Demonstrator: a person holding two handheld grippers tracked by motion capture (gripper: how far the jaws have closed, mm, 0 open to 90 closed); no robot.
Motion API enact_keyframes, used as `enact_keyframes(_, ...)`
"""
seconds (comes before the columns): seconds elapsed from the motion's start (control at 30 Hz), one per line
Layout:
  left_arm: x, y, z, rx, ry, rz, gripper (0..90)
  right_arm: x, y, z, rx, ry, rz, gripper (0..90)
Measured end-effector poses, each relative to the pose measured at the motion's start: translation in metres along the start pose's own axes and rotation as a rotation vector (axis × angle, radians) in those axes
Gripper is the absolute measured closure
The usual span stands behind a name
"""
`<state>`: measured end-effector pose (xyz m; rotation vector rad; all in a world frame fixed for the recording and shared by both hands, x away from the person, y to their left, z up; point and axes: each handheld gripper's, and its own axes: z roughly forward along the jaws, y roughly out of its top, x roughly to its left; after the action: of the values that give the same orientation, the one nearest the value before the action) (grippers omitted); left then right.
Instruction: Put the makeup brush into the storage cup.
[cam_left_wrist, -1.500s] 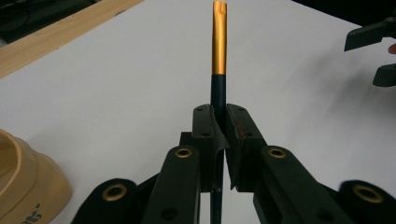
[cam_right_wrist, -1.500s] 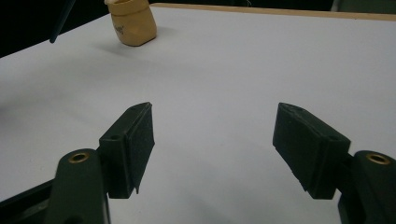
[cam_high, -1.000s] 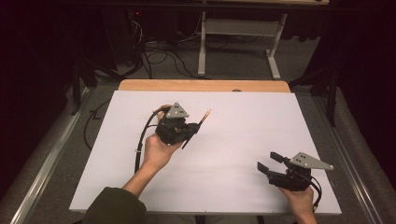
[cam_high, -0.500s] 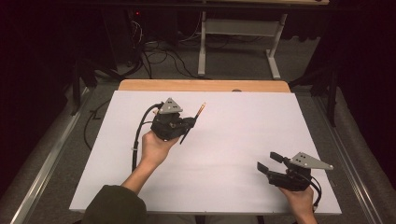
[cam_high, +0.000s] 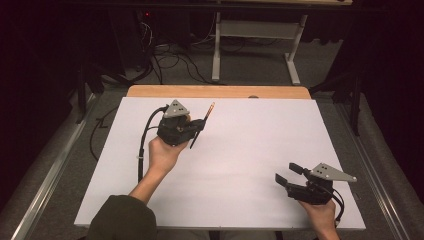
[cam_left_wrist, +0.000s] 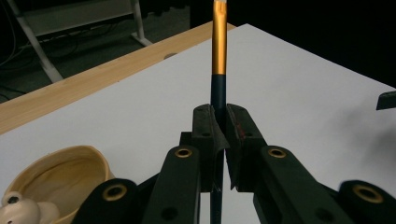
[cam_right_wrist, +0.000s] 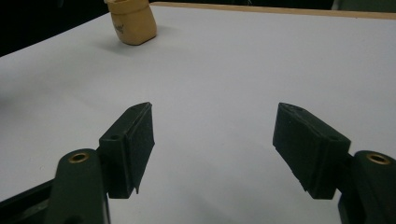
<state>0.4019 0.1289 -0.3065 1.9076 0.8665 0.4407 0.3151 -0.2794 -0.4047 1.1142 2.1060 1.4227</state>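
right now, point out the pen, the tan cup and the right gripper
pen (cam_left_wrist: 219, 46), left gripper view, on its orange upper barrel
tan cup (cam_right_wrist: 133, 23), right gripper view, on its side wall
right gripper (cam_right_wrist: 212, 140), right gripper view, midway between its open jaws

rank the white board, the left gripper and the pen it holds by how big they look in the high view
1. white board, by far the largest.
2. left gripper, a compact black block with a grey plate.
3. pen, a thin stick; its length looks close to the gripper's, but it covers far less area. Its middle is hidden between the fingers.
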Motion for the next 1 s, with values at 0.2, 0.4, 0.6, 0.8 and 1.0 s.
enact_keyframes(0.2,0.006,0.001,-0.001,-0.01,0.012,-0.017,82.7,0.0,0.0,0.0,-0.001,-0.001,-0.001,31.0)
enact_keyframes(0.4,0.012,0.002,-0.002,-0.019,0.027,-0.023,82.7,0.0,0.0,0.0,-0.002,0.0,-0.001,31.0)
enact_keyframes(0.6,0.016,0.001,-0.003,-0.036,0.045,-0.029,82.7,0.0,0.0,0.001,0.001,0.0,-0.002,31.0)
enact_keyframes(0.8,0.02,0.001,-0.002,-0.041,0.049,-0.045,82.7,0.0,0.0,0.001,0.002,0.0,-0.004,31.0)
enact_keyframes(1.0,0.024,0.0,-0.002,-0.046,0.072,-0.045,82.6,0.0,0.0,0.001,0.002,0.001,-0.004,31.0)
